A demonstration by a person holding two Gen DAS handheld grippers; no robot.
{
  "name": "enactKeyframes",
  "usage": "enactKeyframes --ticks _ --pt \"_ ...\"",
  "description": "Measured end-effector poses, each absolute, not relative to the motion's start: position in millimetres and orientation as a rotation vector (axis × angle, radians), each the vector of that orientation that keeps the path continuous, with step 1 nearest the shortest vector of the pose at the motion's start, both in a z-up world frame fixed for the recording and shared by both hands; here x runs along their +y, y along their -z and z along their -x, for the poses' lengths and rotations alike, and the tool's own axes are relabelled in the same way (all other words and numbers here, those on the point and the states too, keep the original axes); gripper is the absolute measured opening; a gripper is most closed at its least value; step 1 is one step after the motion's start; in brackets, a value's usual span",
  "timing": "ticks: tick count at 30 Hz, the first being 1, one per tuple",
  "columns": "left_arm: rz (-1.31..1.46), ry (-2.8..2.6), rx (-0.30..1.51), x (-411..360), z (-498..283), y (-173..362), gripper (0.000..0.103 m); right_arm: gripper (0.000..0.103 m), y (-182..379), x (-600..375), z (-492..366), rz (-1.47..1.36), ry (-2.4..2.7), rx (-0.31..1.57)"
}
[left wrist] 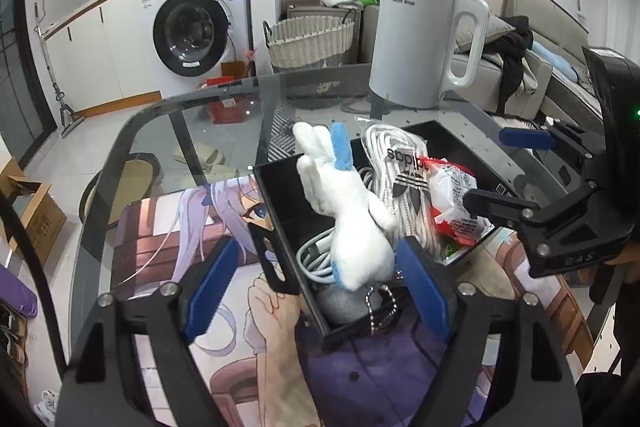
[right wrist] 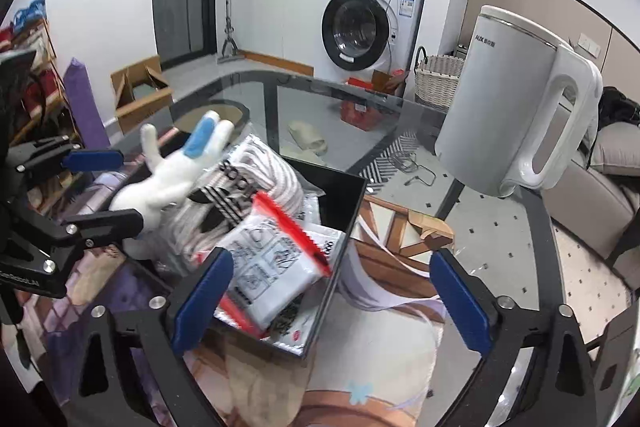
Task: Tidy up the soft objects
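Left gripper (left wrist: 316, 291) and right gripper (right wrist: 330, 299), both spread wide, angled down over black box (left wrist: 280, 227).

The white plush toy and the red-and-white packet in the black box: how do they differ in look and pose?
1. The white plush toy is fuzzy, with a blue ear; the red-and-white packet is smooth printed plastic with red edges.
2. The plush toy stands upright, rising above the black box rim; the packet lies tilted on other items.
3. The plush toy sits between the open left claw fingers; the packet lies in front of the open right claw.
Both rest inside the box.
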State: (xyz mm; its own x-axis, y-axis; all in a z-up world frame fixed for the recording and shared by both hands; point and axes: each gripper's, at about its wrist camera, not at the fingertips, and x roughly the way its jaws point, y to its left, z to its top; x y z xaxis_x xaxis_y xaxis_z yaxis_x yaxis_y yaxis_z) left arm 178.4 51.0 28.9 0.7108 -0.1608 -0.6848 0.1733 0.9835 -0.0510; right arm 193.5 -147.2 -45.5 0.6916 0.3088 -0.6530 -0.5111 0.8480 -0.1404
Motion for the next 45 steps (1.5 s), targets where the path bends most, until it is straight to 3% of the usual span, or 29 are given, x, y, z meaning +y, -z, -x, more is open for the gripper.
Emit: enactKeyframes --ticks 2,10,25,45 --pt "0.001 0.179 0.721 53 -169 -33 0.096 0.102 43 -149 -185 0.312 -0.480 0.644" --pt "0.056 0.149 0.596 57 -135 -43 0.103 0.102 28 -159 -144 0.254 -0.492 0.556" --pt "0.071 0.069 0.519 34 -100 -23 0.103 0.102 38 -163 -89 0.205 -0.519 0.476" --pt "0.080 0.027 0.446 35 -101 -11 0.103 0.102 57 -157 -84 0.178 -0.542 0.430"
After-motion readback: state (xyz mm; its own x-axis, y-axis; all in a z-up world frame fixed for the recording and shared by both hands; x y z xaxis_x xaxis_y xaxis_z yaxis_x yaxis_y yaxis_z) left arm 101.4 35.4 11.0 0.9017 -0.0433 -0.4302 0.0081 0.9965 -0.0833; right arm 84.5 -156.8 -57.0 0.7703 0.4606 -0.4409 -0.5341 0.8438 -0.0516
